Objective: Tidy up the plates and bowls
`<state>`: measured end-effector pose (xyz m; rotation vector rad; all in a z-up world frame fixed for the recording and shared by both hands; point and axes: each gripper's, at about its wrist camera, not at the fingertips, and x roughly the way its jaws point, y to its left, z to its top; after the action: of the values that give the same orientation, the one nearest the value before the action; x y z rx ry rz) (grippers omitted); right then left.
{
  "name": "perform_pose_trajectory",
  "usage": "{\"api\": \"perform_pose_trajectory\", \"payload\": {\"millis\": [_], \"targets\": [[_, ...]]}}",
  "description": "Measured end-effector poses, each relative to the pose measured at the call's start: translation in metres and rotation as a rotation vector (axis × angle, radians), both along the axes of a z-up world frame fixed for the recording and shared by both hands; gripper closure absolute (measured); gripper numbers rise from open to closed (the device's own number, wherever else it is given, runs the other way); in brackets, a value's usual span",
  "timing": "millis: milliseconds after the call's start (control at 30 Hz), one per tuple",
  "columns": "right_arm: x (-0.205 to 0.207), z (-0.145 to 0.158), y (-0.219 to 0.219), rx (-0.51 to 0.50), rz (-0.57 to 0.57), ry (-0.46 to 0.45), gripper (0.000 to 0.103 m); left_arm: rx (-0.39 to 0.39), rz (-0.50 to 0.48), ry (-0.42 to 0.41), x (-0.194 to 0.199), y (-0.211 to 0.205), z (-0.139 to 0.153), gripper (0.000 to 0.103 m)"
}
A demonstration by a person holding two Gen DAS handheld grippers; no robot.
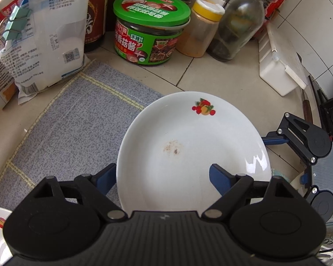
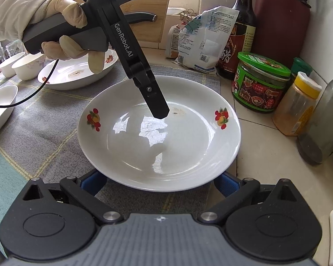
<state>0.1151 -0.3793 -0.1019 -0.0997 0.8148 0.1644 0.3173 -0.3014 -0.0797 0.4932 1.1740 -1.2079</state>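
Straddling plate (image 1: 188, 146) rim: left gripper (image 1: 162, 177) fingers spread, not pressing | right gripper (image 2: 157, 184) fingertips hidden under plate, grip unreadable | second plate (image 2: 77, 75) beyond it shows only in right view

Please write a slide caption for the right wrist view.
Left gripper reaches over white fruit-print plate on grey mat.

Two white china plates with red-and-orange fruit prints: one (image 2: 159, 133) in front, one (image 2: 77, 73) further back; three small white bowls (image 2: 26, 66) at the left edge, a fourth white dish (image 2: 0, 108) partly cut off; one green-lidded sauce jar (image 2: 260, 82); one yellow-capped spice jar (image 2: 297, 104); one dark soy-sauce bottle (image 2: 237, 33); one clear glass bottle (image 1: 237, 26); two clipped printed bags (image 2: 202, 42); two black grippers
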Motion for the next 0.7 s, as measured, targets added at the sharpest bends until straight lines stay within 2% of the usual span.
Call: {"api": "perform_pose_trajectory", "payload": {"millis": [333,500,700], "targets": [[-0.018,0.011,0.012,0.008,-0.088,-0.010,0.000,-0.042,0.104,-0.090,-0.016,0.047,0.024,0.014],[-0.030,0.019,0.025,-0.014,-0.108,-0.030,0.000,-0.112,0.184,-0.159,-0.035,0.081,0.043,0.010],[-0.042,0.023,0.045,-0.037,-0.084,-0.038,0.000,-0.198,0.293,-0.267,-0.079,0.125,0.055,0.006]]}}
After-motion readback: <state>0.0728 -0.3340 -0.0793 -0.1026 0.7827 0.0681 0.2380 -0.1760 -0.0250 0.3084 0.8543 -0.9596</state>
